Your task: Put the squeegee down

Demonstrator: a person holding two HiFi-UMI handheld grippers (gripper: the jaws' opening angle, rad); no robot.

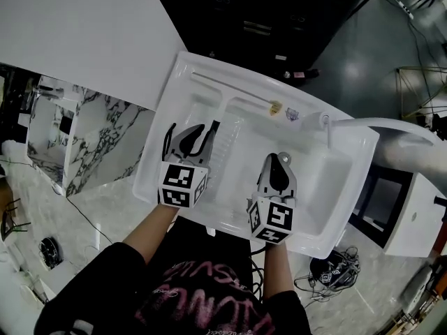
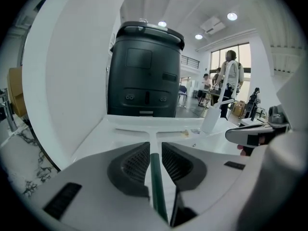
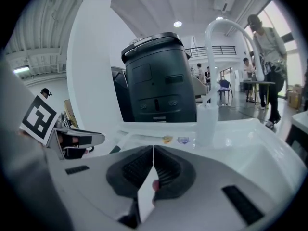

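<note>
The squeegee has a long white blade (image 1: 230,87) lying along the far edge of the white draining board (image 1: 167,159). Its stem runs back toward me and ends in a dark green handle (image 2: 155,177). My left gripper (image 1: 191,137) is shut on that handle, and the left gripper view shows the pads (image 2: 132,165) pressed against both its sides. My right gripper (image 1: 279,162) hovers over the near part of the sink, right of the left one. It is shut on a thin white sheet (image 3: 147,194) that stands edge-on between the jaws.
A basin (image 1: 328,180) fills the right half of the white sink unit. A white bottle (image 3: 207,121) and a curved faucet (image 3: 226,30) stand at its back edge, beside two small stickers (image 1: 283,110). A black bin (image 2: 144,71) sits behind the sink. People stand far off.
</note>
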